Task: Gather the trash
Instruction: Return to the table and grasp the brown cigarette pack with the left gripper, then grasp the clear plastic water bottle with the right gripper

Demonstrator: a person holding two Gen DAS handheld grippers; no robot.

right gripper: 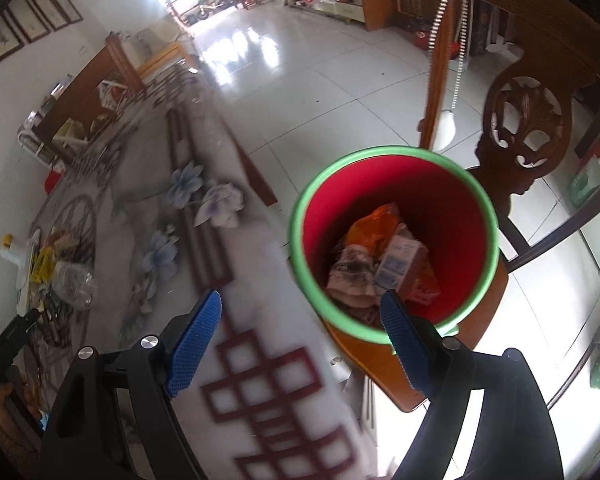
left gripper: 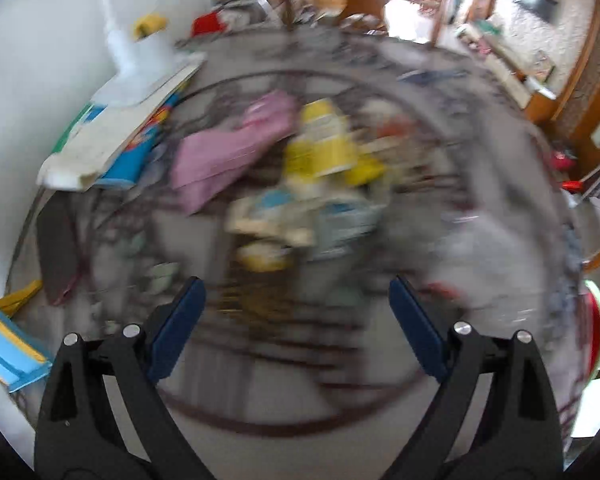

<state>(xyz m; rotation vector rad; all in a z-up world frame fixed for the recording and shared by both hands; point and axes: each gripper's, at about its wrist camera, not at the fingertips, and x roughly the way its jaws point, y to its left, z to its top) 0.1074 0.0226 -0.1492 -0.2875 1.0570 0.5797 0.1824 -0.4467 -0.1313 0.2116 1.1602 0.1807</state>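
Observation:
In the blurred left wrist view a heap of trash lies on the patterned table (left gripper: 260,408): a pink wrapper (left gripper: 228,152), yellow cartons (left gripper: 320,148) and pale blue-and-cream packets (left gripper: 300,216). My left gripper (left gripper: 296,312) hangs open above the table, short of the heap, with nothing between its blue pads. In the right wrist view a red bin with a green rim (right gripper: 396,240) stands on a wooden chair seat and holds an orange wrapper (right gripper: 376,224), a small carton (right gripper: 400,264) and crumpled paper. My right gripper (right gripper: 302,338) is open and empty, over the table edge and the bin's near rim.
A white and blue box stack (left gripper: 120,136) and a white bottle (left gripper: 136,56) stand at the table's left by the wall. A carved wooden chair back (right gripper: 528,128) rises behind the bin. A crumpled clear plastic bottle (right gripper: 74,280) lies by the trash heap. Shiny tiled floor (right gripper: 300,80) lies beyond.

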